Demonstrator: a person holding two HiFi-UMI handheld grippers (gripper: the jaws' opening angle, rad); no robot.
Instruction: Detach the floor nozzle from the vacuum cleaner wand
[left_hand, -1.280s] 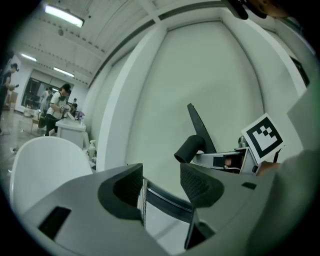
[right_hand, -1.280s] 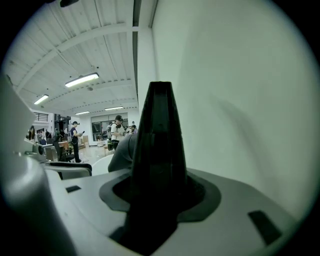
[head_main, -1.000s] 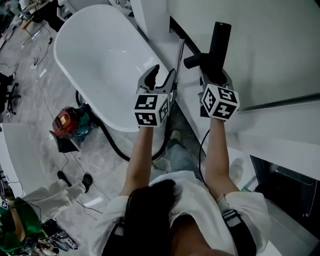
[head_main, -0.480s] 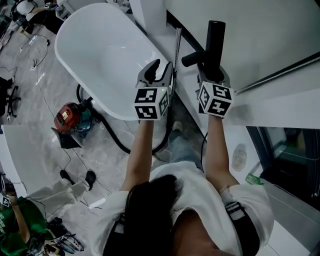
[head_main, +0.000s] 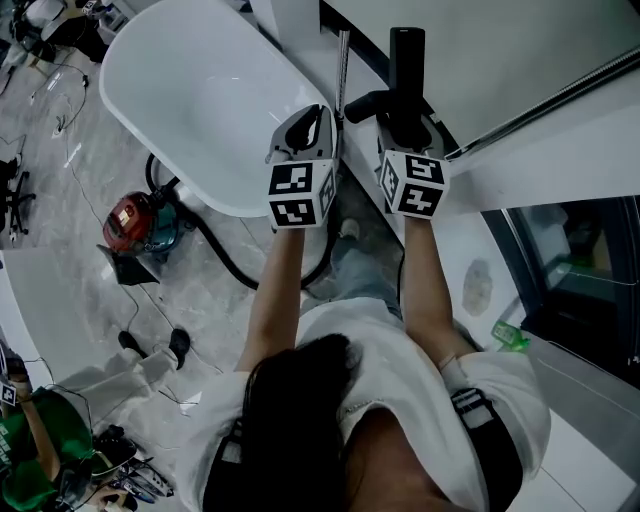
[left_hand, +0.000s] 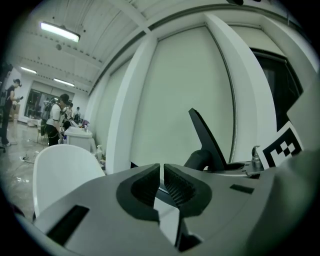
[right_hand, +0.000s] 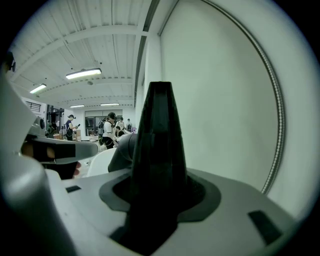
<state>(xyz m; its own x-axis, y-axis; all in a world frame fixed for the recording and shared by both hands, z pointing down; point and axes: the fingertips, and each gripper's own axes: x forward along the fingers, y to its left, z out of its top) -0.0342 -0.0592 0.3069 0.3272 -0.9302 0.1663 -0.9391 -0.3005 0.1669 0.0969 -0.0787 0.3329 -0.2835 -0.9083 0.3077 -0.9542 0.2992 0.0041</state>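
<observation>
The black floor nozzle (head_main: 406, 62) sticks up out of my right gripper (head_main: 404, 128), whose jaws are shut on its base; its side neck (head_main: 361, 103) points toward the left gripper. In the right gripper view the nozzle (right_hand: 156, 150) fills the space between the jaws. The thin metal wand (head_main: 341, 60) runs along the right side of my left gripper (head_main: 318, 112), and its lower end is hidden. The left jaws have just been closing and now stand almost together (left_hand: 162, 172) with nothing between them. The nozzle (left_hand: 205, 137) shows to their right.
A white bathtub (head_main: 190, 85) lies to the left below the grippers. A red vacuum body (head_main: 130, 222) with a black hose (head_main: 228, 272) sits on the marble floor. A white wall with a metal hose (head_main: 545, 100) is on the right. People stand far off.
The left gripper's jaws went from wide open to nearly together. Both hands shifted toward the top of the head view, the right one still carrying the nozzle.
</observation>
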